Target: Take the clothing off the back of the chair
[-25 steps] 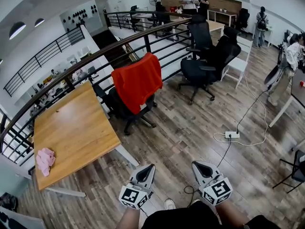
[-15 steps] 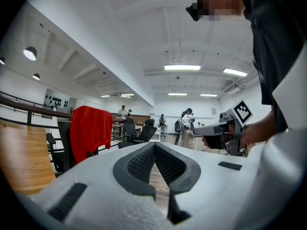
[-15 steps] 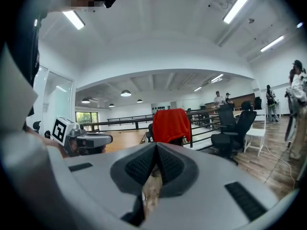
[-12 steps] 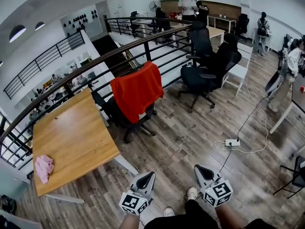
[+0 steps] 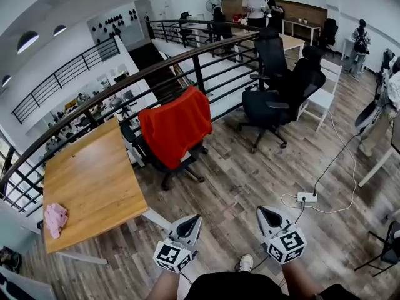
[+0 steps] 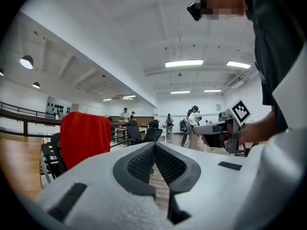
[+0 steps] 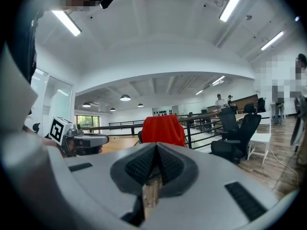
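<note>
My left claw (image 5: 190,222) and right claw (image 5: 266,214) both pinched closed, empty. Cloth (image 5: 175,127) over chair (image 5: 161,160) back, well ahead: off left of left claw, straight before right. Left nearer, I judge.

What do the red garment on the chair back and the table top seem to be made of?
The red garment: soft matte fabric; it drapes in folds over the back of the chair. The table top: wood or wood-look laminate, smooth satin finish; warm colour with faint grain, which one I cannot tell.
</note>
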